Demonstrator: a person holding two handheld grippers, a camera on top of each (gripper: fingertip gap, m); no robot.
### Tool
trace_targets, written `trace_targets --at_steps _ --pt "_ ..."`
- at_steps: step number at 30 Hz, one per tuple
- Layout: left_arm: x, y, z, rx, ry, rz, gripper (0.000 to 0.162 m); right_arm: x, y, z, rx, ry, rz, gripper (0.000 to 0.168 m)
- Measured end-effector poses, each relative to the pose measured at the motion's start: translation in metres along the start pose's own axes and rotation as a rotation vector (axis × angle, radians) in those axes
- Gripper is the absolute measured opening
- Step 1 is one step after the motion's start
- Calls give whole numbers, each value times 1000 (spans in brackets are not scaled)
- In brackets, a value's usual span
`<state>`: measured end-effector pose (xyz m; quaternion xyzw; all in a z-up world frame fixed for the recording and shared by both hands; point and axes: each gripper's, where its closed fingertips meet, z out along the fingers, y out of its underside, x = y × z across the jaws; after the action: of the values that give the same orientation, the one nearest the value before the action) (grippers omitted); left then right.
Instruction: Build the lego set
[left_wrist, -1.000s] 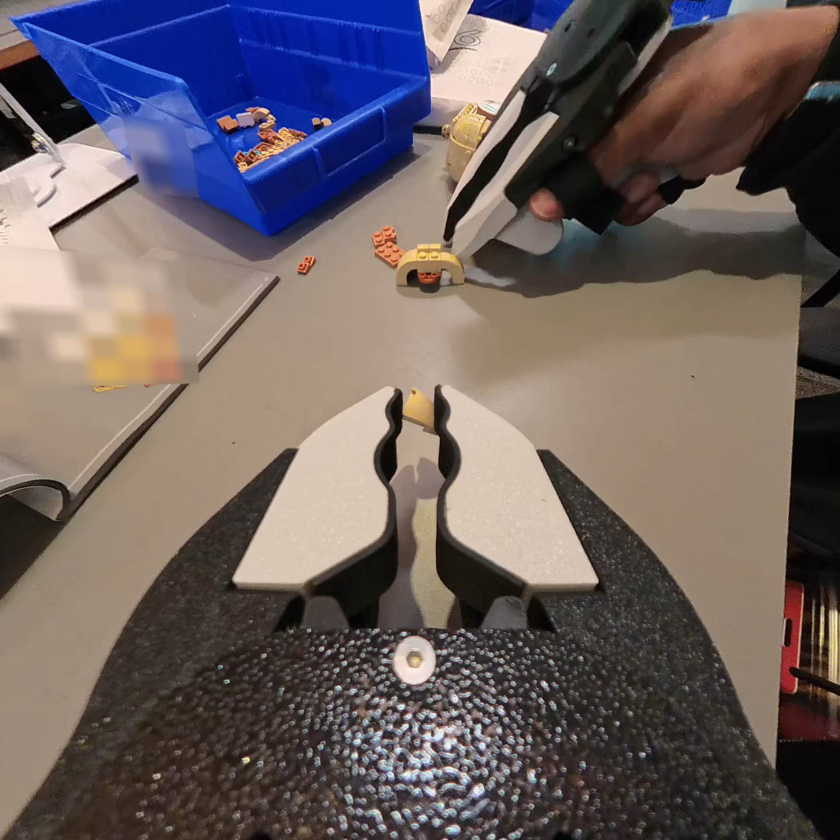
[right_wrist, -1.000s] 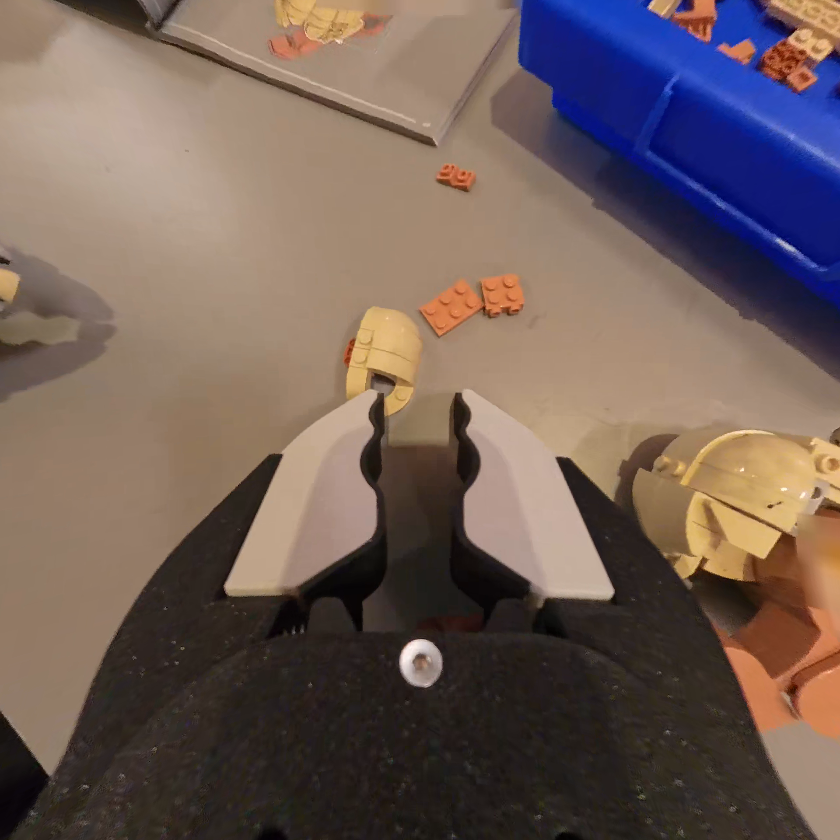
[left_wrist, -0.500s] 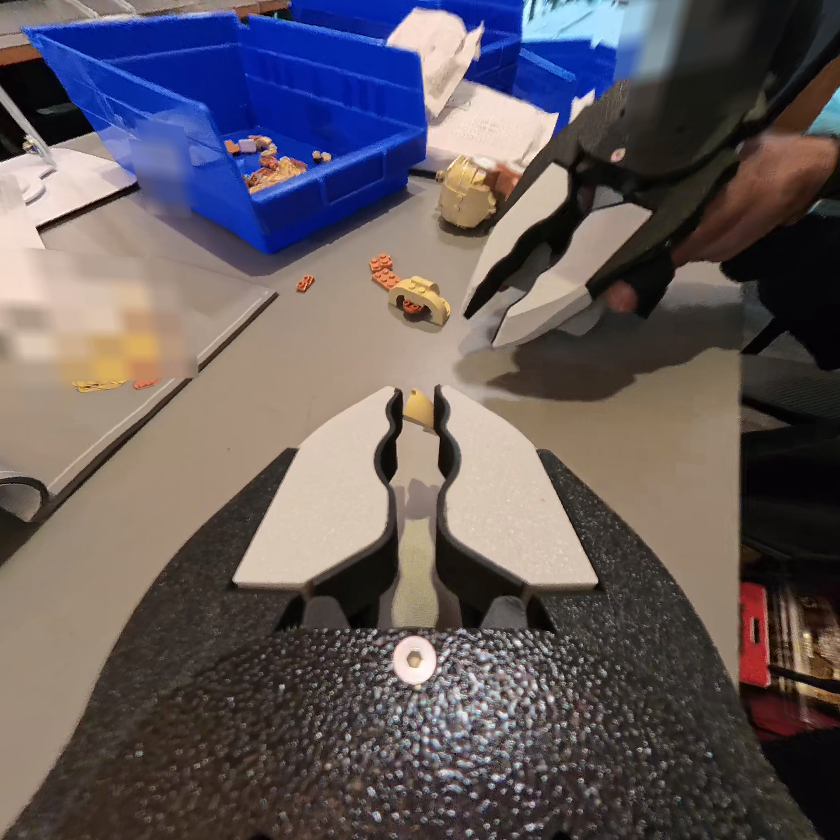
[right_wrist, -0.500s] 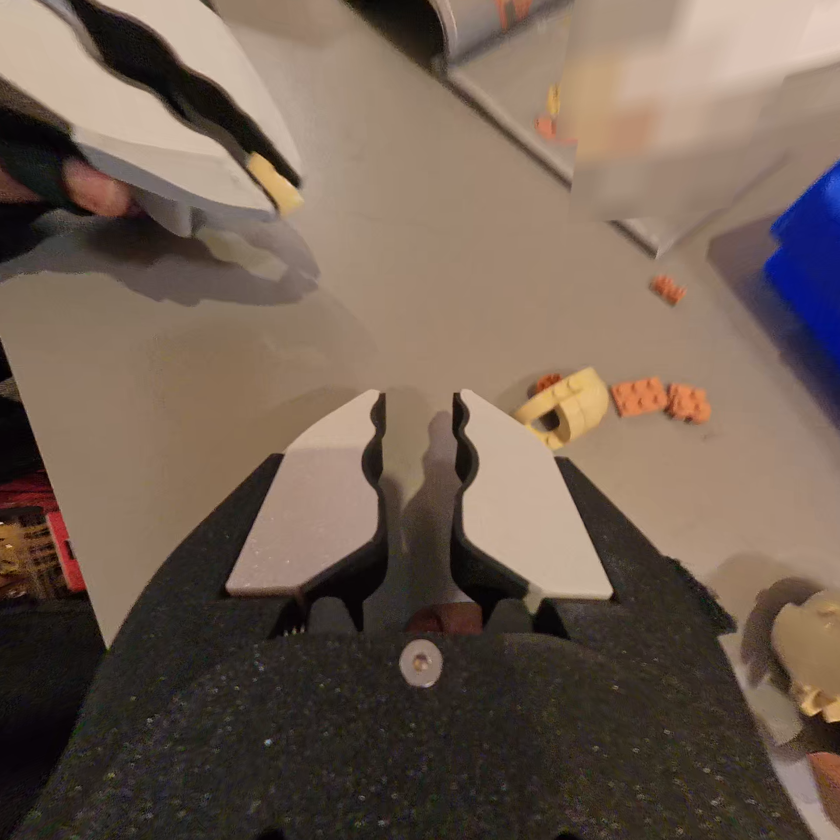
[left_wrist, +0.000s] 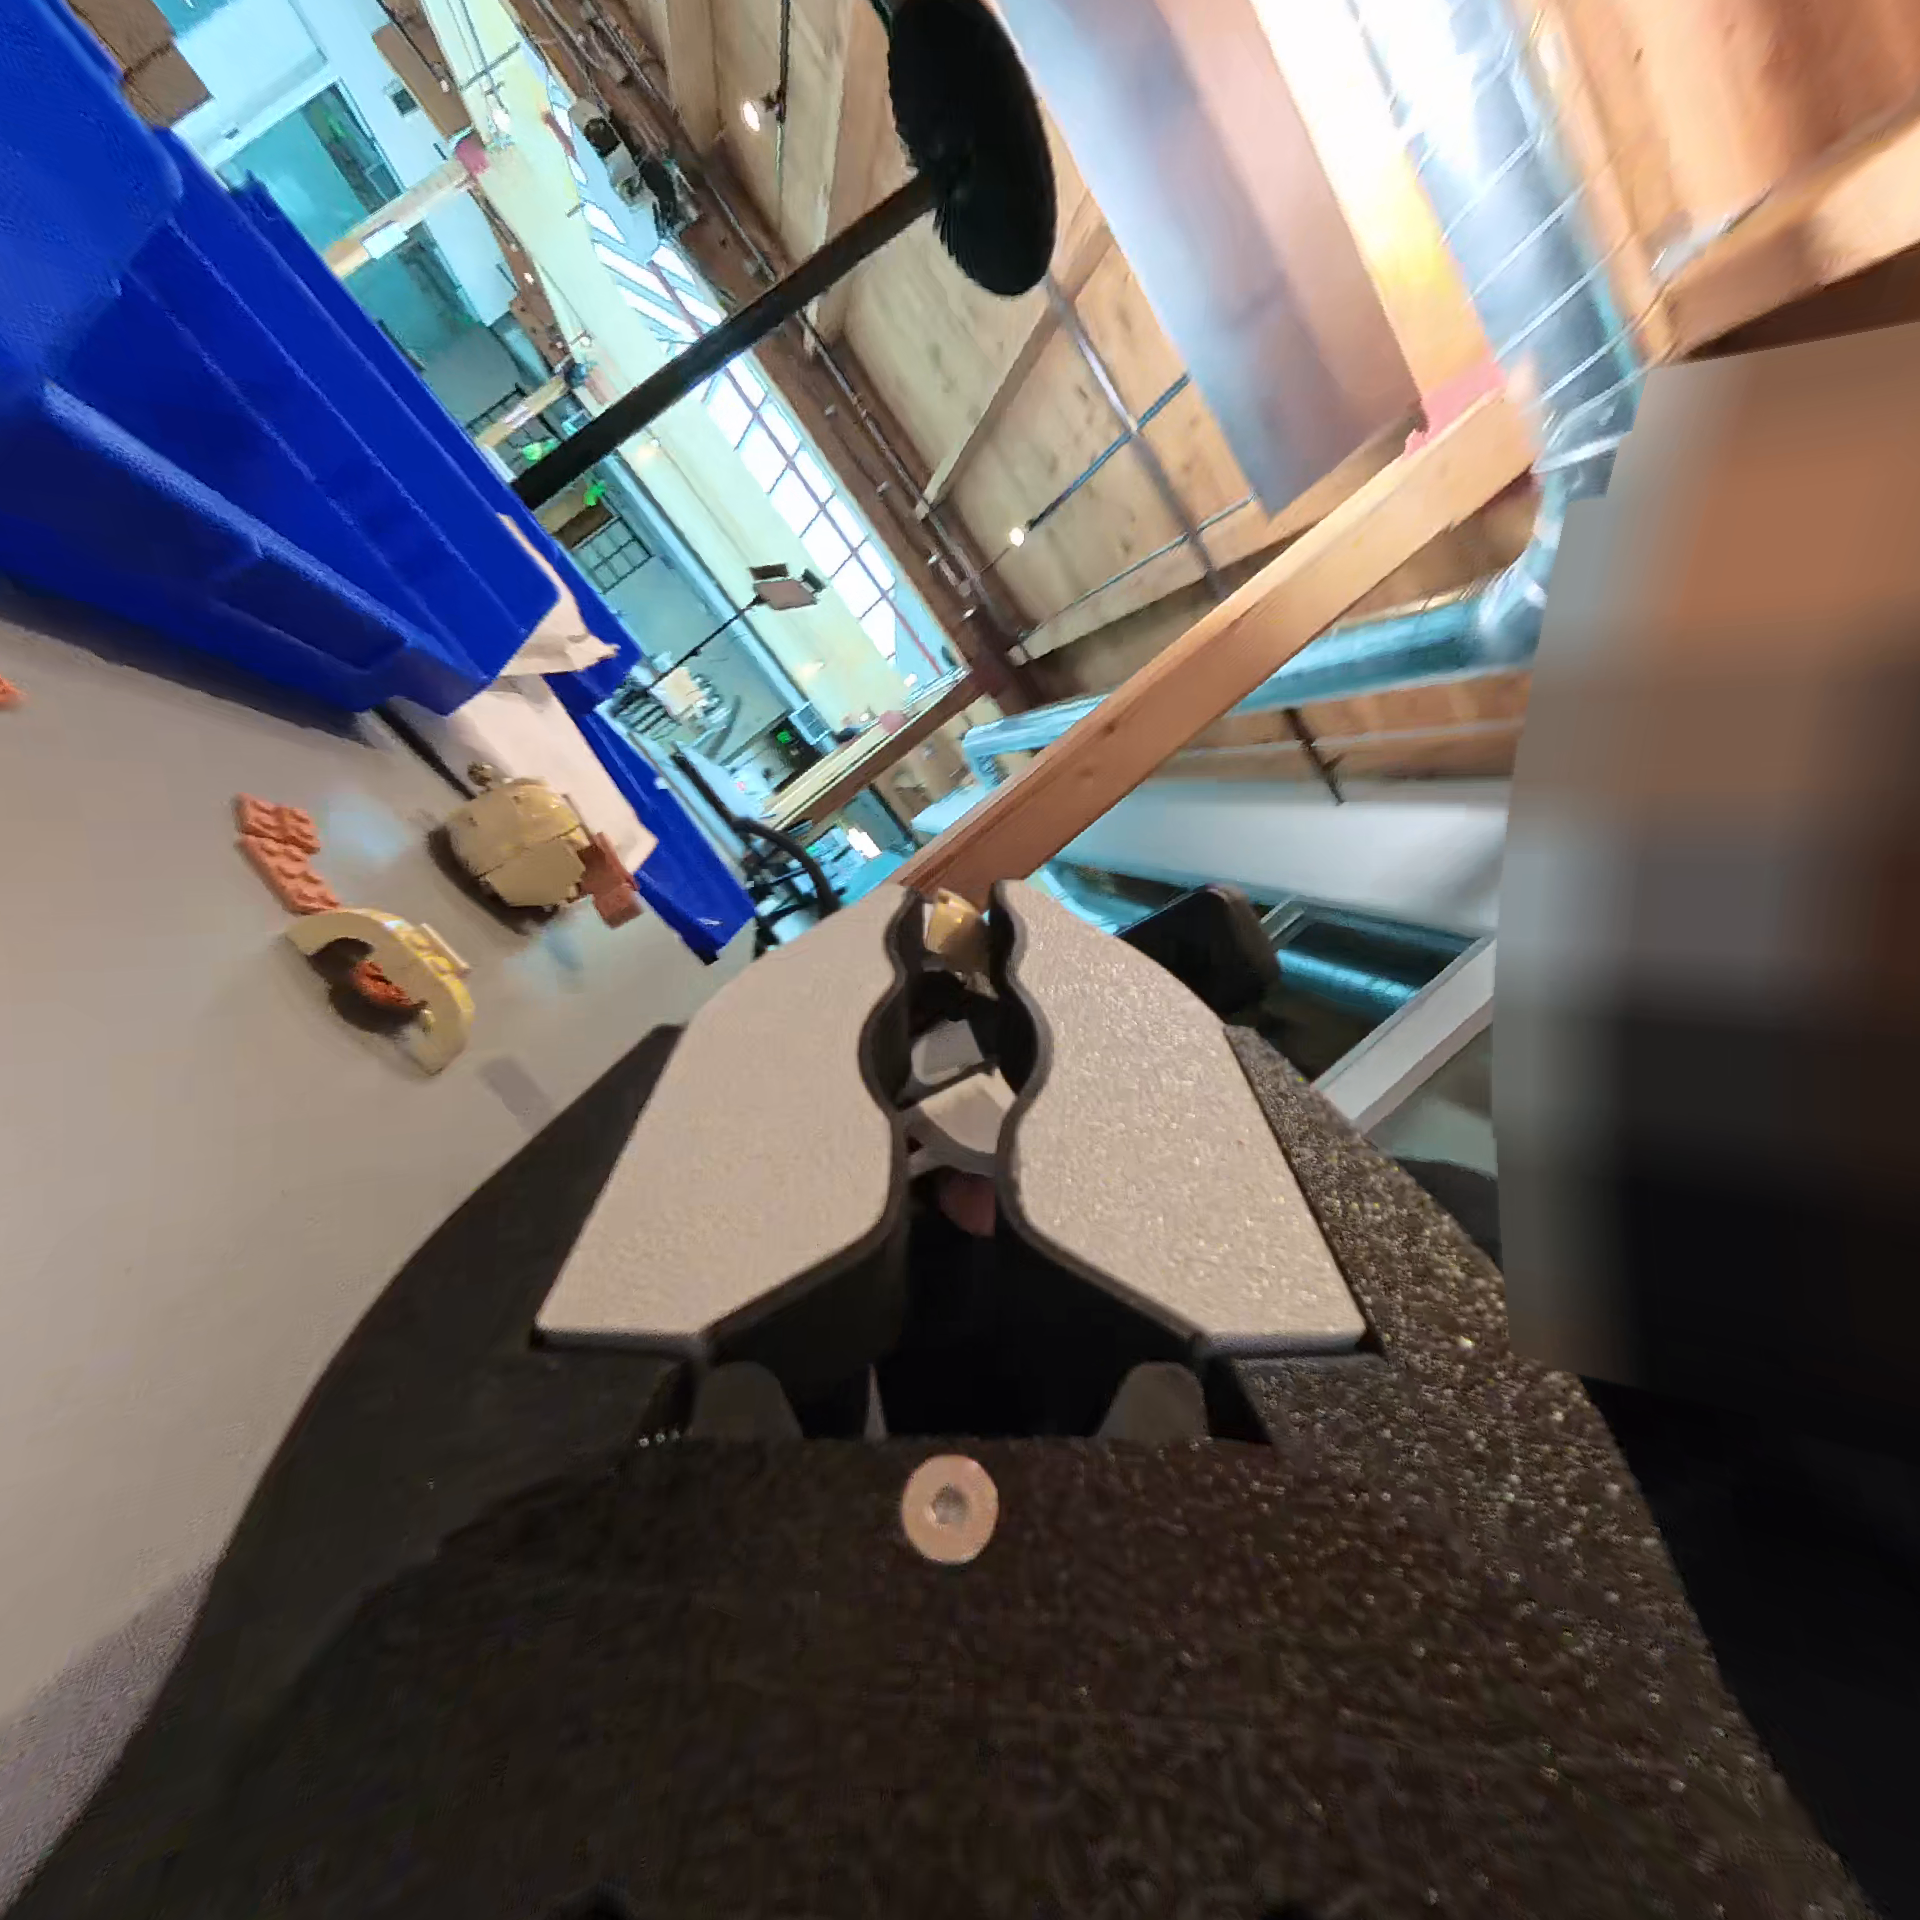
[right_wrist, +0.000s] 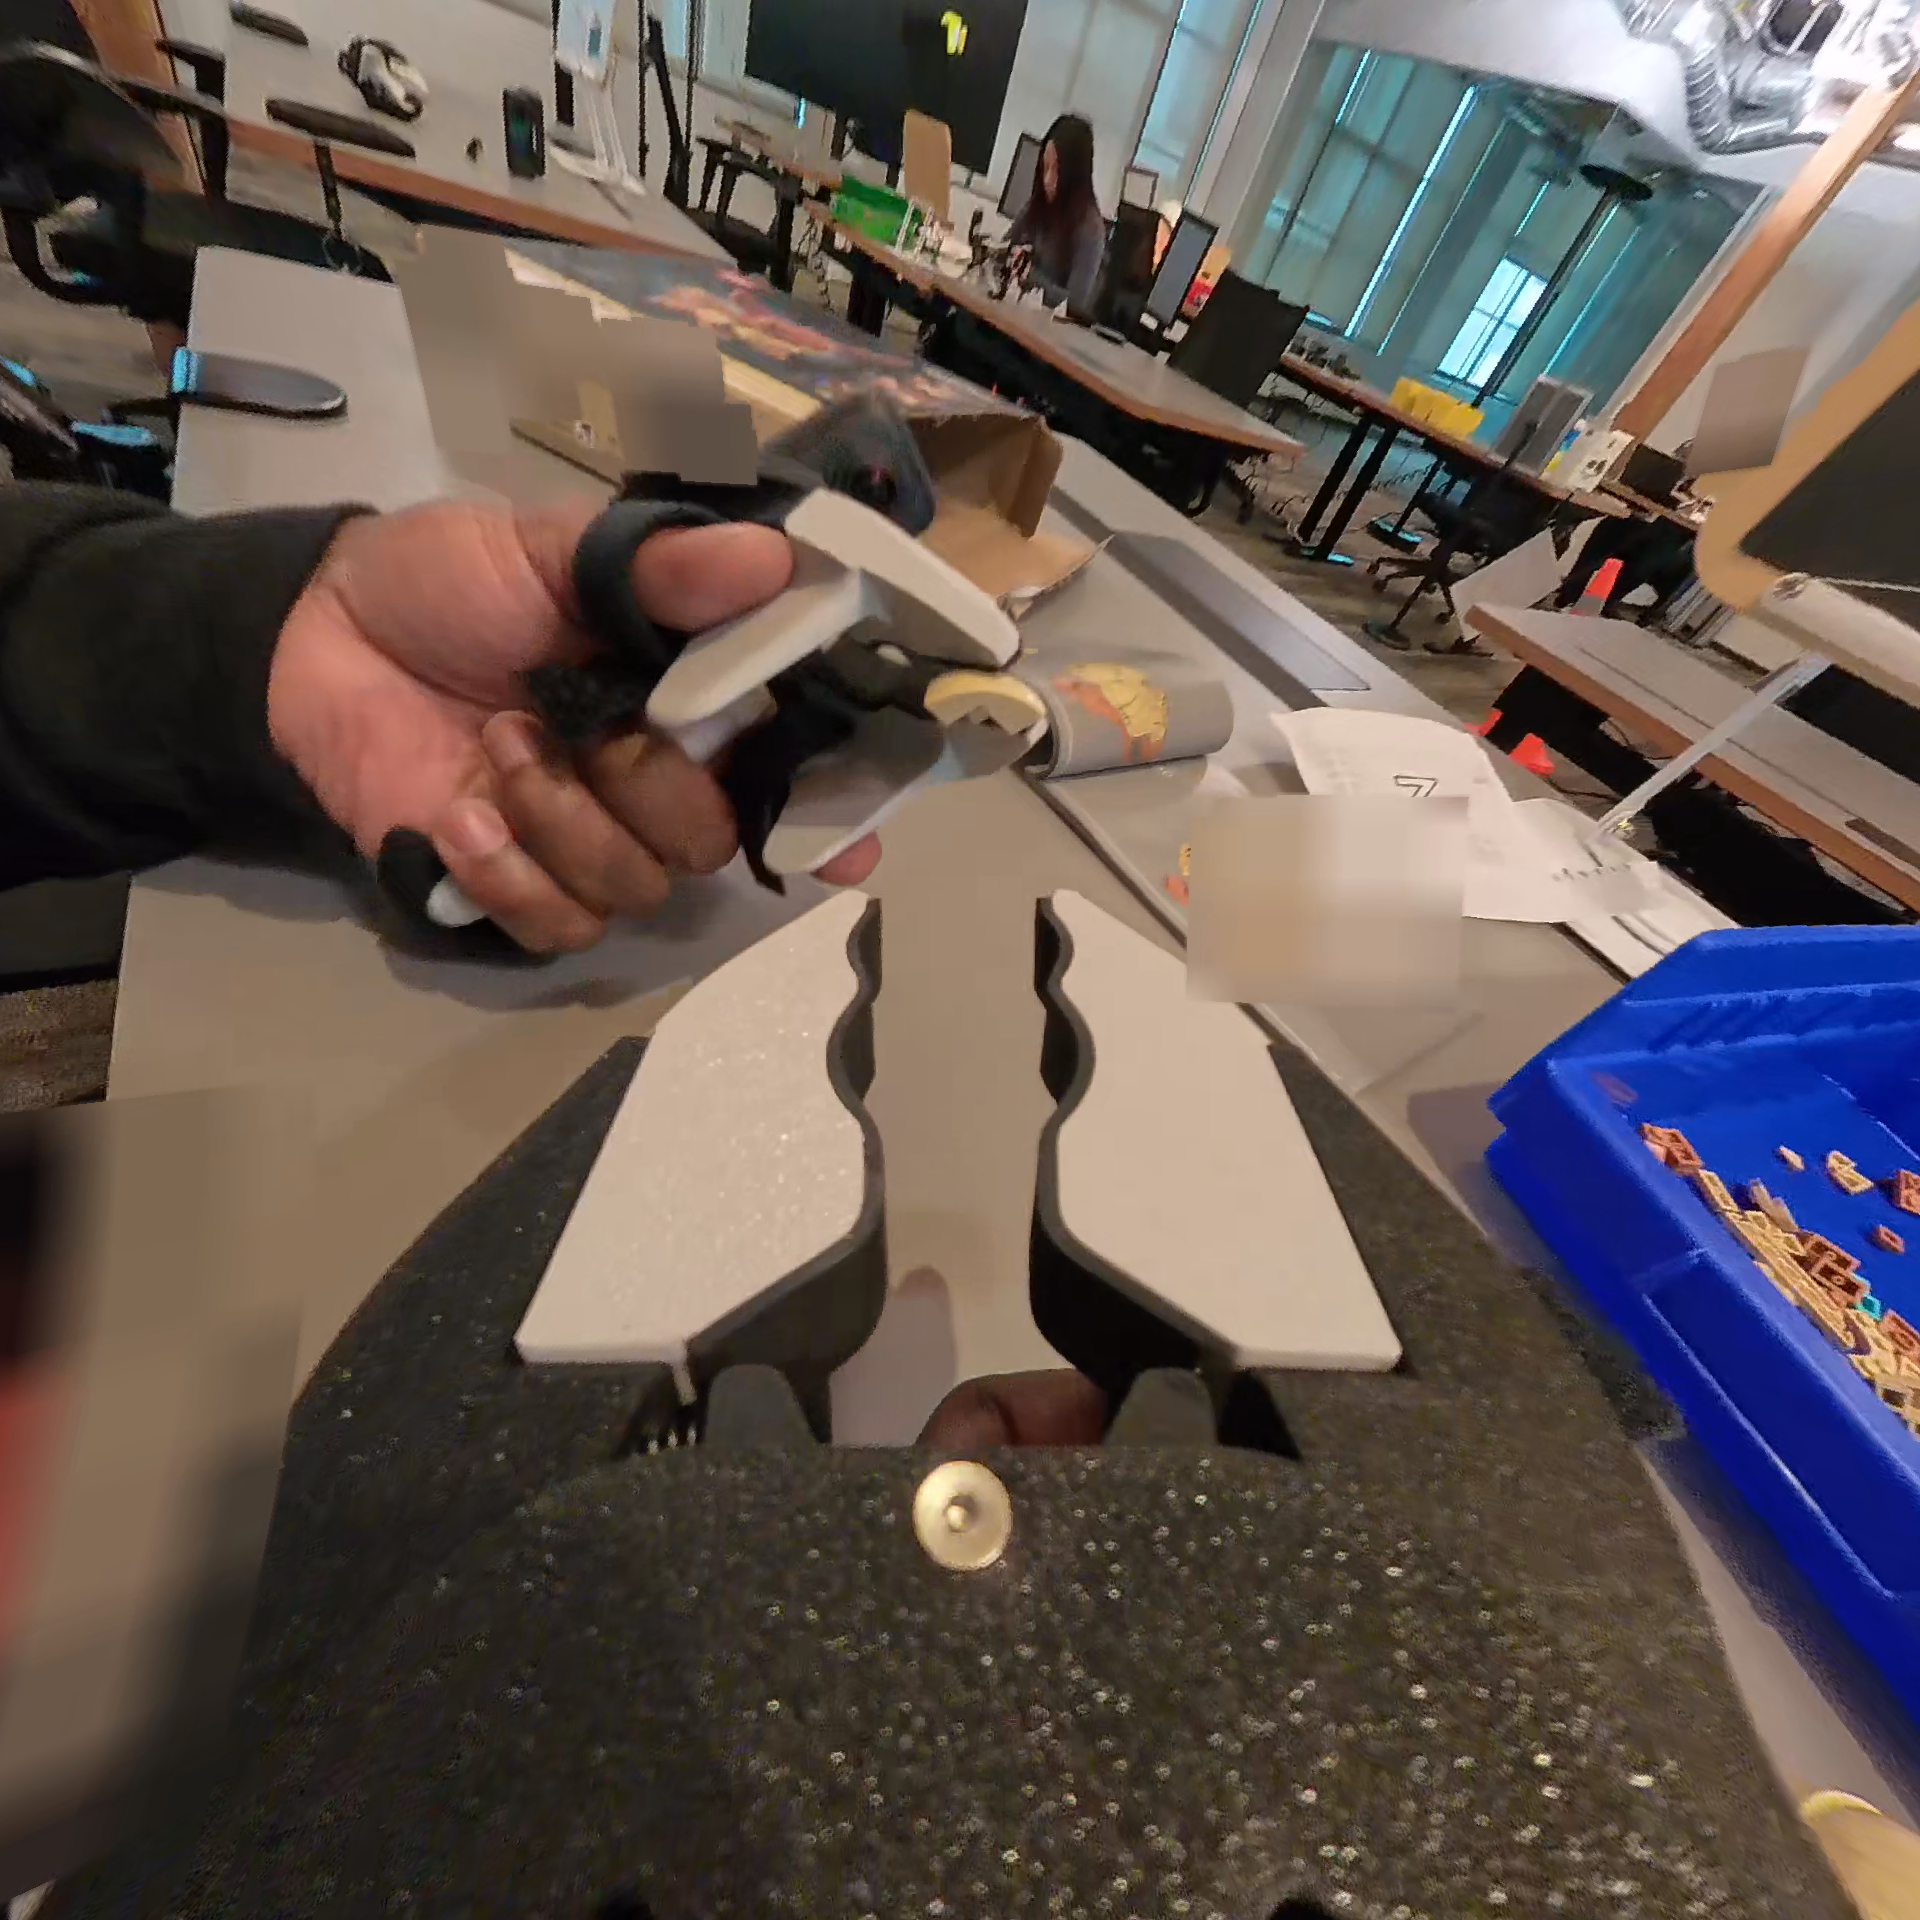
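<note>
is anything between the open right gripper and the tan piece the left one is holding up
Nothing visible does. In the right wrist view the left gripper holds the tan piece up in the air above the table, and only open air lies between it and the right gripper, whose fingers are apart and empty.

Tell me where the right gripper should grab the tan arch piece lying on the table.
Probably across the tan arch piece at its curved crown, coming from above: it lies on its side, its opening, with a red-brown part inside, showing. The right gripper is open and empty.
</note>
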<state>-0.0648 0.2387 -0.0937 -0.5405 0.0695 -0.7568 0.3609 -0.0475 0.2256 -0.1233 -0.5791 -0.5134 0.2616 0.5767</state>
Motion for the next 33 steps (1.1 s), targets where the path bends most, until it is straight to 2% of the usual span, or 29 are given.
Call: trace_targets --at_steps 7,13,19,23,26,33 --pt "-13 5 24 36 32 -114 11 23 -14 -5 93 47 50 35" --pt "-22 14 42 9 17 -145 11 31 -4 -9 58 87 53 37" --pt "-24 24 54 -49 4 -126 11 35 -2 -19 72 113 62 23" --pt "-23 28 55 -67 -8 -92 11 34 -3 -22 78 126 43 23" --pt "-18 30 55 -81 -18 -18 12 31 -5 -25 91 140 15 23" --pt "-3 32 44 -161 -151 309 18 36 -16 -42 186 265 -57 23"
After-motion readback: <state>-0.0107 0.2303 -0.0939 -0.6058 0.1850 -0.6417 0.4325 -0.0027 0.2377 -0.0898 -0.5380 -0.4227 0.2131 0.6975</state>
